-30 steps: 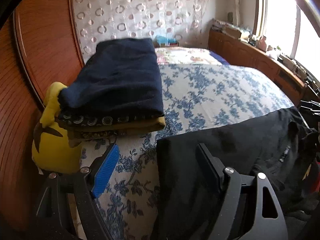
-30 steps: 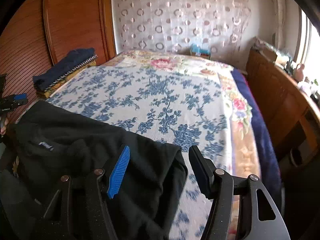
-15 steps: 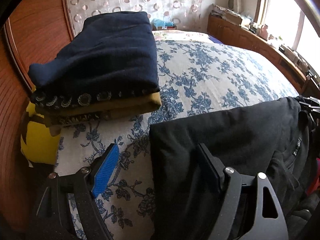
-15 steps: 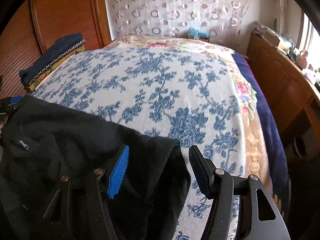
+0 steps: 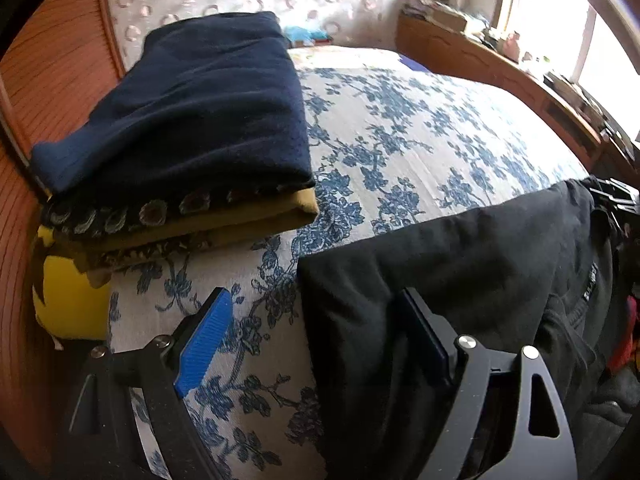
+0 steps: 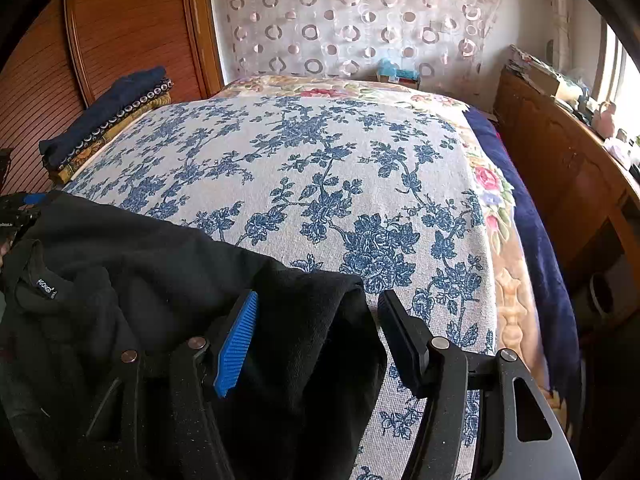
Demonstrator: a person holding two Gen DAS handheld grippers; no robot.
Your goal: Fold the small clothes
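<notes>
Two grippers hung low over the near edge of a bed (image 6: 320, 168) spread with a white cover printed in blue flowers. A black garment (image 6: 168, 264) lay stretched along that near edge, its collar and small white label turned up toward the left in the right wrist view. The left gripper (image 5: 316, 336) stood with its fingers wide; its jaws had just been opening further. Its blue-padded finger (image 5: 204, 344) hung over bare bedcover, while the other finger was over the black cloth, so the garment's left edge (image 5: 312, 320) lay between them without either pad pressing on it. The right gripper (image 6: 316, 336) had its fingers moderately apart. The garment's right end, bunched into a thick fold (image 6: 328, 320), sat between them, just beside the blue pad; a gap showed before the dark finger, so nothing was clamped. A stack of folded clothes (image 5: 192, 120), dark navy on top with patterned and mustard layers beneath, rested at the far left corner of the bed beside a wooden wardrobe (image 6: 120, 28). A yellow cushion (image 5: 68, 304) showed below that stack. A curtain with ring patterns (image 6: 352, 16) hung behind the bed, and a wooden sideboard (image 6: 560, 152) ran along the right under a bright window.
</notes>
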